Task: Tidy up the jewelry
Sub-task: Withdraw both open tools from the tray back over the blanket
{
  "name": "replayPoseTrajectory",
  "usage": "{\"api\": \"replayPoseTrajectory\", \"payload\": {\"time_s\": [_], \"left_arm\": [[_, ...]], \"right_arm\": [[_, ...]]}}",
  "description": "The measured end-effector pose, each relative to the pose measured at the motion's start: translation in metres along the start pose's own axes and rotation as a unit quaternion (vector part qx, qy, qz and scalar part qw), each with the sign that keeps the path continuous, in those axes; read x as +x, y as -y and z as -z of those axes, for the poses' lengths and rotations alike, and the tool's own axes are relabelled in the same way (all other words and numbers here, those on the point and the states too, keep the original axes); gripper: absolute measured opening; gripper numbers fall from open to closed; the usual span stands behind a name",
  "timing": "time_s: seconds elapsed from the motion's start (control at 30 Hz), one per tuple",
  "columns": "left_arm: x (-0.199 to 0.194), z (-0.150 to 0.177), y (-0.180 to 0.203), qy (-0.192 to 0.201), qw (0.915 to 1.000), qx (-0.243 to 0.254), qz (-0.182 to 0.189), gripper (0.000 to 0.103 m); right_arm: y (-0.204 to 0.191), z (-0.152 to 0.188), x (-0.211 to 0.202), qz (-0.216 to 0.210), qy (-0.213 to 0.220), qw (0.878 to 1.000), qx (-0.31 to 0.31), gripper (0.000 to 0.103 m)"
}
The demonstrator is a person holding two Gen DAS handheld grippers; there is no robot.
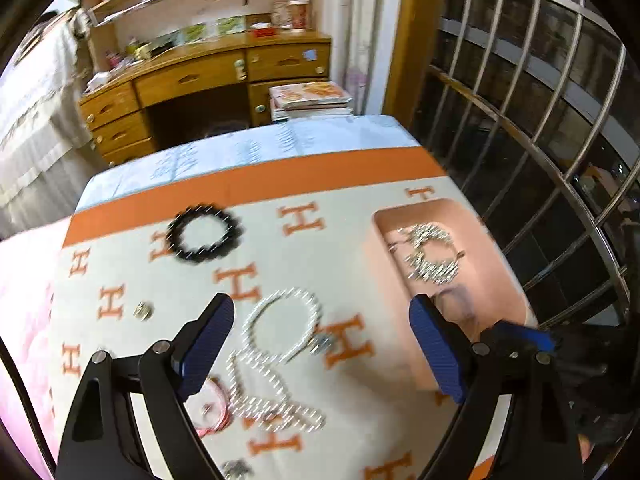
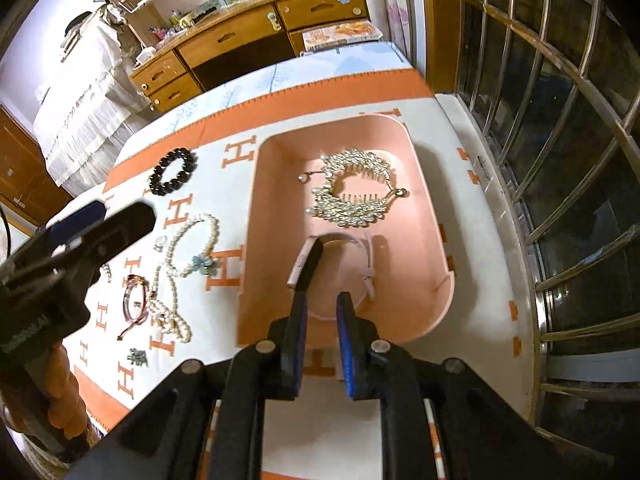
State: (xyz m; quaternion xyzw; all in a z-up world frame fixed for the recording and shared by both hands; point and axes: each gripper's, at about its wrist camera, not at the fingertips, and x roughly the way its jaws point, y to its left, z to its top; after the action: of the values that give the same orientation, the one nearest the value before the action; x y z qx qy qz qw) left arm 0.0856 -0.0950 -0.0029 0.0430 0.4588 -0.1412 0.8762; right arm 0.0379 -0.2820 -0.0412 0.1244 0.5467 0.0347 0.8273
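Observation:
A pink tray (image 2: 420, 184) holds a rhinestone hair comb (image 2: 352, 188) and a pale pink strap (image 2: 370, 264). My right gripper (image 2: 322, 300) hangs over the tray's near end, jaws a narrow gap apart, nothing between the pads. A pearl necklace (image 1: 276, 344) lies on the cloth between my left gripper's (image 1: 322, 316) wide-open fingers; it also shows in the right wrist view (image 2: 180, 264). A black bead bracelet (image 1: 204, 234) lies farther back. A red bangle (image 2: 134, 300) lies by the pearls. The tray shows in the left wrist view (image 1: 384, 280).
The orange-and-white H-patterned cloth (image 1: 360, 200) covers the table. Small silver pieces (image 1: 143, 310) (image 2: 137, 357) lie on it. A window with metal bars (image 2: 560, 120) runs along the right. A wooden desk (image 1: 200, 80) stands behind.

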Motion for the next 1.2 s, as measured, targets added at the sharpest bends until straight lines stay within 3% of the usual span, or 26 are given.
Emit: {"api": "replayPoseTrajectory", "payload": {"time_s": [0.2, 0.7, 0.97, 1.2], "left_arm": [[-0.022, 0.024, -0.030, 0.005, 0.9998, -0.017, -0.004, 0.088], [-0.063, 0.046, -0.084, 0.036, 0.9979, -0.049, -0.023, 0.088], [-0.067, 0.034, -0.113, 0.046, 0.9963, -0.053, -0.049, 0.088], [-0.075, 0.006, -0.139, 0.065, 0.9949, -0.046, -0.061, 0.088]], "right_arm": [[-0.019, 0.012, -0.016, -0.013, 0.015, 1.000, -0.003, 0.033], [-0.100, 0.015, -0.029, -0.020, 0.027, 0.996, -0.084, 0.034], [-0.143, -0.016, -0.027, -0.032, 0.014, 0.992, -0.120, 0.034], [-0.181, -0.057, -0.037, -0.028, 0.032, 0.988, -0.147, 0.034]]}}
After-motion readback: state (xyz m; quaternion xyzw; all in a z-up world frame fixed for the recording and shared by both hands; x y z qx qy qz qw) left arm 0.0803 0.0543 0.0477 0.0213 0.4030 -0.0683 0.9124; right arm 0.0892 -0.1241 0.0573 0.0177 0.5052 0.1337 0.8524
